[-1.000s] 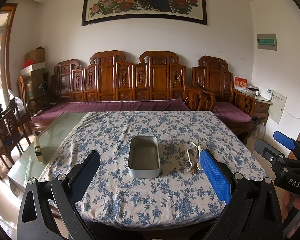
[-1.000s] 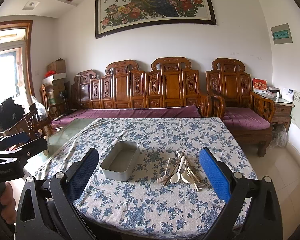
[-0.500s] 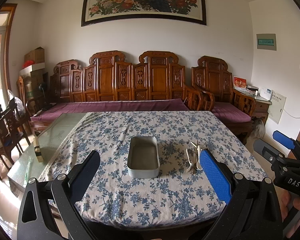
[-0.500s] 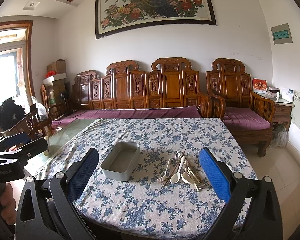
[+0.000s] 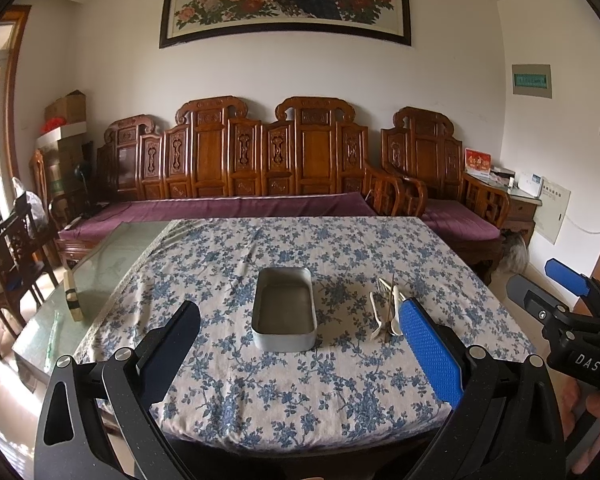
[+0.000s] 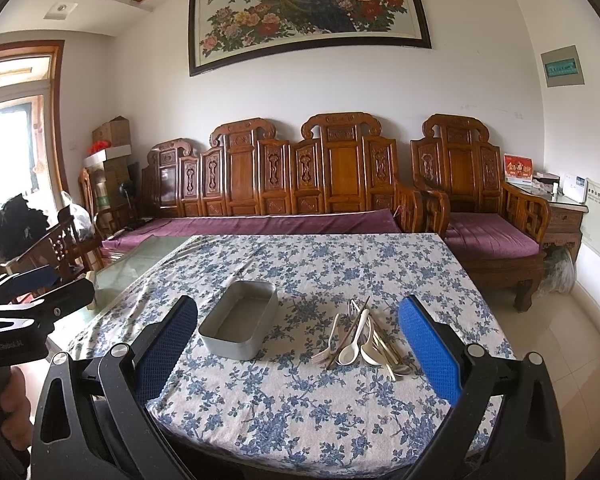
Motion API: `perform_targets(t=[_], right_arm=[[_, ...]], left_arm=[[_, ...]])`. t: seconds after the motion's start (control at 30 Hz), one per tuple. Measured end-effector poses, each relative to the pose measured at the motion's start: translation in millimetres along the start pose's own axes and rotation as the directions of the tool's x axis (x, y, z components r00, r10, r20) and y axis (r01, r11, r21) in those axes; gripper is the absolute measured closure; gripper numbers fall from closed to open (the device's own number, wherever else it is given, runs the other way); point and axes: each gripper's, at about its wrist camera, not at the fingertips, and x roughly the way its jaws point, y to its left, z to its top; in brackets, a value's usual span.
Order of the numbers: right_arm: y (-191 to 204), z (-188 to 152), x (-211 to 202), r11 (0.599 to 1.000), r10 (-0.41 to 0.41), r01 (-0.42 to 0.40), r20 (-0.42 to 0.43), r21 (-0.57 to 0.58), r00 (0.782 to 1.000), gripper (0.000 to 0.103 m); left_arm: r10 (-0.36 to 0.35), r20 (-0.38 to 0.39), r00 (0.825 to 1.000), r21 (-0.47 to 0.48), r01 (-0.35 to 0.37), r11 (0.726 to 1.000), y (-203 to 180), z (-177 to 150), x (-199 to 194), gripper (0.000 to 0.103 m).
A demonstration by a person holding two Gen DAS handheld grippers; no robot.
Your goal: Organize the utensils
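Note:
An empty grey metal tin sits mid-table on the blue-flowered cloth; it also shows in the right wrist view. A pile of utensils, white spoons, a fork and chopsticks, lies just right of the tin, and shows in the left wrist view. My left gripper is open and empty, held before the table's near edge, facing the tin. My right gripper is open and empty, near the same edge, facing the gap between tin and utensils. Each gripper shows at the other view's side.
The table has a bare glass strip on its left with a small wooden brush. A carved wooden sofa with purple cushions stands behind the table. Wooden chairs stand at the left.

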Motion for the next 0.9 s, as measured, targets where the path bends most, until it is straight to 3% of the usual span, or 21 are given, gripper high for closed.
perform_targets(t=[0.5,0.7,0.77,0.9], right_arm=[[-42,-30,61,0.999,-0.036,0.039,-0.105,0.027,0.994,0.006],[-65,-44,97,0.998,-0.048,0.054,-0.169,0.031,0.984,0.018],[-73,-49,110,0.998,-0.046,0.053,-0.195,0.033,0.980,0.030],[-91,-55,133,0.997,-0.061,0.070,-0.241,0.028,0.969,0.040]], left_arm=[[-0.041,-0.144,0.989,0.025,0.045,0.999,-5,-22,77,0.006],[-0.063,-0.188,0.980,0.055,0.075,0.996,-16,-25,112,0.006],[-0.076,-0.190,0.979,0.052,0.087,0.995,-18,-24,121,0.006],[-0.095,-0.192,0.977,0.084,0.113,0.990,-31,-23,138,0.006]])
